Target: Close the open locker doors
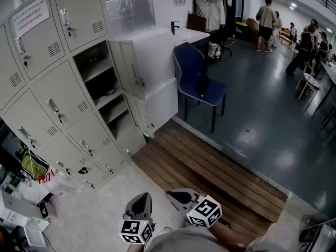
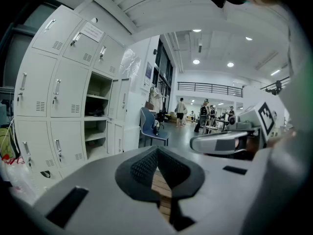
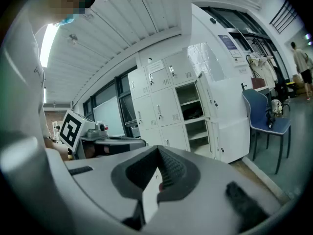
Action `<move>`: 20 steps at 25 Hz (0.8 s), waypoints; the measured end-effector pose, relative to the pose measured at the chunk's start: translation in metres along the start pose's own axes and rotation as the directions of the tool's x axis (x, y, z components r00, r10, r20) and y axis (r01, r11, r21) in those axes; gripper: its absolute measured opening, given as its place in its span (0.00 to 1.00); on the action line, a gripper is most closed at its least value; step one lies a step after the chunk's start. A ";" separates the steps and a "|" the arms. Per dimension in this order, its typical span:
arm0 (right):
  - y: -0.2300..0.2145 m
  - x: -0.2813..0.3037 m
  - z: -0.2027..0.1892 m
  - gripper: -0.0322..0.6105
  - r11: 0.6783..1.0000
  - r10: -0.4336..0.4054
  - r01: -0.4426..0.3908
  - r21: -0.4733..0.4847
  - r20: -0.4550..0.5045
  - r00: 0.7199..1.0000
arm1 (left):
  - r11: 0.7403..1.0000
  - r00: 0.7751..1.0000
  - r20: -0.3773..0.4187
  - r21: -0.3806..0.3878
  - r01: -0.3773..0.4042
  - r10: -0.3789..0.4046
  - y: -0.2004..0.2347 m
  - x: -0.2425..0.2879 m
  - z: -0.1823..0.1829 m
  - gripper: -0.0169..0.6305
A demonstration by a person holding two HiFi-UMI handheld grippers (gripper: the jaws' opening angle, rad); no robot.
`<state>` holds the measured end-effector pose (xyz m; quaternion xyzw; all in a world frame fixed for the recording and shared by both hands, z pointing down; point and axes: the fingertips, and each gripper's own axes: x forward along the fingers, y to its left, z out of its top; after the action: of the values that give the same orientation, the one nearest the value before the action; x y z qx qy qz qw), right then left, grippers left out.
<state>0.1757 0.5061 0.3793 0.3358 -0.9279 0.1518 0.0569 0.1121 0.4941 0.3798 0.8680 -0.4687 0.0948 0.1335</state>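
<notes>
Pale locker bank with two doors standing open, both tools held low and well apart from it.

From above, the locker bank (image 1: 58, 96) fills the left side. Its two open doors (image 1: 127, 70) are stacked in the right-hand column and swung out towards a white wall block. A blue chair (image 1: 198, 77) stands just beyond them, with wooden boards (image 1: 199, 167) in front. Only this view shows both tools side by side, close to the person's body. The left tool (image 2: 157, 152), in its own view, has its jaws pinched together on nothing, with boards showing below the pads. The right tool (image 3: 159, 151), likewise closed and empty, looks straight into the open shelves.
</notes>
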 end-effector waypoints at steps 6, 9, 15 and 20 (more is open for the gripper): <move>0.007 0.006 -0.004 0.09 1.000 0.001 -0.001 0.002 -0.006 1.000 | 1.000 1.000 -0.001 0.003 0.011 -0.011 0.003 -0.002 0.000 0.05; 0.011 0.007 -0.004 0.09 1.000 0.005 -0.005 -0.004 -0.012 1.000 | 1.000 1.000 0.000 -0.004 0.013 -0.013 0.004 -0.005 -0.001 0.05; 0.018 0.013 -0.007 0.09 1.000 0.002 -0.003 -0.007 -0.019 1.000 | 1.000 1.000 -0.002 -0.012 0.017 -0.017 0.009 -0.012 -0.003 0.05; 0.028 0.016 -0.009 0.09 1.000 0.014 -0.014 0.027 -0.007 1.000 | 1.000 1.000 -0.008 -0.024 0.014 -0.015 0.014 -0.022 -0.009 0.05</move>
<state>0.1450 0.5198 0.3844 0.3295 -0.9278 0.1660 0.0547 0.0877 0.5068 0.3844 0.8694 -0.4630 0.0918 0.1463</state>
